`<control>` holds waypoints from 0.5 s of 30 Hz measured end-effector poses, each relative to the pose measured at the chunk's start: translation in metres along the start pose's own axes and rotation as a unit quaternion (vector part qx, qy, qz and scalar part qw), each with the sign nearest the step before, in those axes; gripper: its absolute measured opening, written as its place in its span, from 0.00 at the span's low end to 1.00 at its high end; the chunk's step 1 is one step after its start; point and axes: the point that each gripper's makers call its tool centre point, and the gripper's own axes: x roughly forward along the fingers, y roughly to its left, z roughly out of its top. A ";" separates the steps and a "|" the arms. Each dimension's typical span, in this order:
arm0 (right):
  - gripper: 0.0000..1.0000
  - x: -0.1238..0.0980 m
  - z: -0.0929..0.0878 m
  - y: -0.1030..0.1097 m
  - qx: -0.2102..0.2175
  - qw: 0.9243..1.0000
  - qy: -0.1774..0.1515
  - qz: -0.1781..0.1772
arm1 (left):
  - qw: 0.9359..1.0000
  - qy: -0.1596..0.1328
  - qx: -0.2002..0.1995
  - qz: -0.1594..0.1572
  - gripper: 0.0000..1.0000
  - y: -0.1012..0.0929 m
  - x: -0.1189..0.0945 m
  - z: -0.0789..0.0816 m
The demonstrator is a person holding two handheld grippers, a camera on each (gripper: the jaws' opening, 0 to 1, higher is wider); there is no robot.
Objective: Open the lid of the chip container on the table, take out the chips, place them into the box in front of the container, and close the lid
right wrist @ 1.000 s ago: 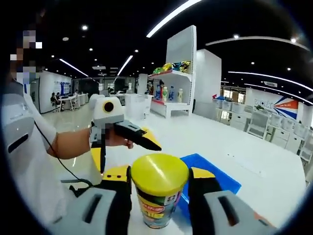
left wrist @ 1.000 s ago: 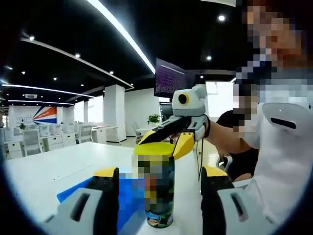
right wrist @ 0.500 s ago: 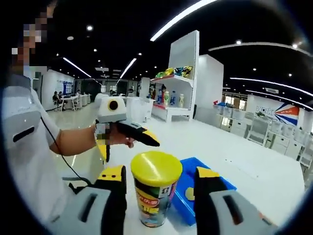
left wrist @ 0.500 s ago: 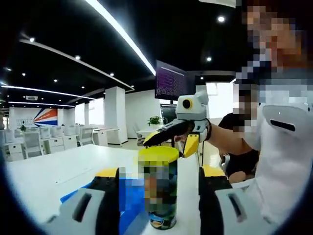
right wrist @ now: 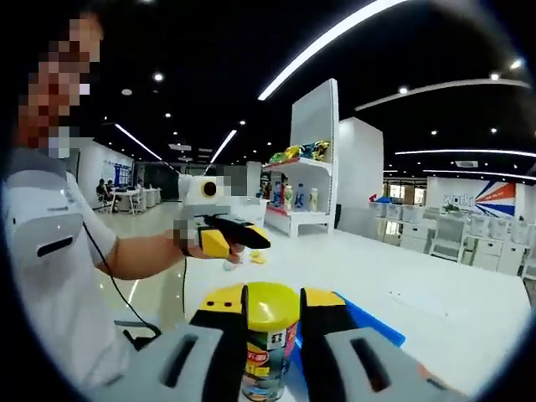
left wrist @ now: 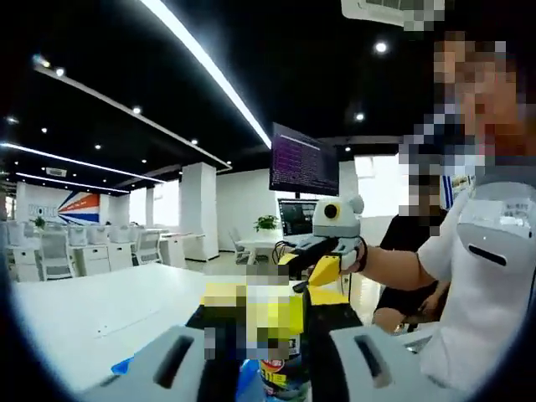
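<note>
Chip container [right wrist: 268, 339] stood upright on the white tabletop [right wrist: 435, 293] beside the blue box [right wrist: 373, 322], with the right tongs [right wrist: 270, 314] clamped on its yellow-lidded top, and the left tongs [left wrist: 255, 314] gripped it too.

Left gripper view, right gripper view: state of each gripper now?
Left gripper: jaws closed on the chip container.
Right gripper: jaws closed on the same container, up by its yellow lid.

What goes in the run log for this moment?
chip container: upright, yellow lid on | left gripper, right gripper: jaws flank container, grip unclear | blue box: beside container
</note>
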 end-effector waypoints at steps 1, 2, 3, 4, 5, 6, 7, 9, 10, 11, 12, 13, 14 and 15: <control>0.20 0.002 0.000 0.000 0.000 1.000 0.002 0.001 | 1.000 0.004 -0.007 -0.001 0.18 0.000 0.002 -0.001; 0.19 0.002 0.001 0.000 -0.001 1.000 0.002 0.002 | 1.000 0.012 -0.009 -0.002 0.14 0.000 0.004 -0.004; 0.18 0.003 0.001 0.000 -0.002 1.000 0.002 0.002 | 1.000 0.019 -0.010 -0.002 0.11 0.001 0.006 -0.007; 0.17 0.004 0.001 -0.001 -0.002 1.000 0.003 0.003 | 1.000 0.028 -0.008 0.000 0.10 0.002 0.008 -0.011; 0.15 0.004 0.001 -0.001 -0.003 1.000 0.003 0.004 | 1.000 0.029 -0.007 -0.003 0.09 0.001 0.009 -0.012; 0.14 0.005 0.002 -0.001 -0.008 1.000 0.004 0.004 | 0.999 0.031 -0.009 -0.006 0.09 0.000 0.010 -0.013; 0.13 0.007 0.001 -0.001 -0.014 1.000 0.006 0.005 | 0.999 0.034 -0.012 -0.009 0.07 -0.001 0.012 -0.015; 0.09 0.009 -0.001 -0.001 -0.020 1.000 0.012 0.007 | 0.999 0.042 -0.013 -0.012 0.04 -0.003 0.015 -0.018; 0.09 0.009 -0.001 -0.001 -0.021 1.000 0.014 0.008 | 0.999 0.045 -0.013 -0.014 0.04 -0.003 0.016 -0.019; 0.09 0.010 -0.002 -0.001 -0.014 1.000 0.017 0.011 | 0.999 0.049 -0.012 -0.017 0.04 -0.004 0.018 -0.020; 0.09 0.011 -0.003 -0.001 -0.007 1.000 0.018 0.013 | 0.999 0.050 -0.012 -0.017 0.04 -0.004 0.018 -0.020; 0.09 0.011 -0.003 -0.001 -0.002 1.000 0.017 0.018 | 0.998 0.050 -0.013 -0.018 0.04 -0.003 0.019 -0.019; 0.09 0.012 -0.003 -0.001 0.004 1.000 0.017 0.023 | 0.999 0.049 -0.014 -0.018 0.04 -0.003 0.019 -0.019; 0.09 0.012 -0.004 -0.001 0.010 0.999 0.018 0.025 | 0.999 0.049 -0.014 -0.019 0.04 -0.003 0.020 -0.019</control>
